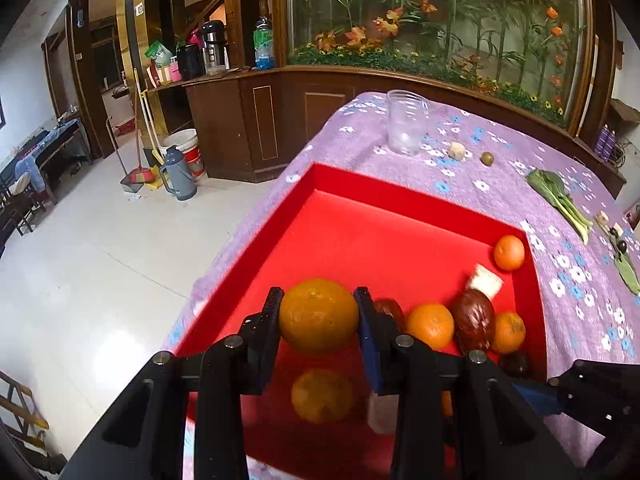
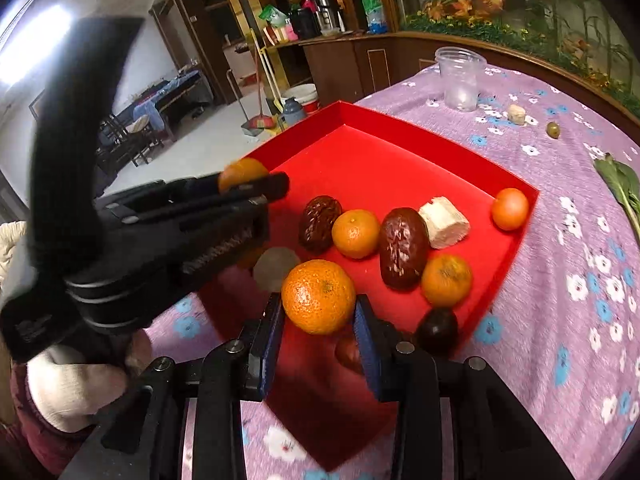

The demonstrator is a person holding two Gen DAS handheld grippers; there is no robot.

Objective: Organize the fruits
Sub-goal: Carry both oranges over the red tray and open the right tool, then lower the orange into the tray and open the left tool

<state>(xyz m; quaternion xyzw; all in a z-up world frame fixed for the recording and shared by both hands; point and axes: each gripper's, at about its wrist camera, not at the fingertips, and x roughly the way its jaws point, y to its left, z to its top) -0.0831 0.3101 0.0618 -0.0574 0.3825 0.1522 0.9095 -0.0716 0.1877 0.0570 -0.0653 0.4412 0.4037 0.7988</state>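
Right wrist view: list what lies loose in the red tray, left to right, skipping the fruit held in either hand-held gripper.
Dark red date → tangerine → larger dark red date → white chunk → tangerine by the far right wall.

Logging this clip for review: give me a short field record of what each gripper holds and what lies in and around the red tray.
left gripper: shut on an orange, above the tray
right gripper: shut on a mandarin, above the tray's near end
red tray: loose mandarins, two dark red dates, a white chunk
tablecloth: clear plastic cup, leafy green, small olive-coloured fruit
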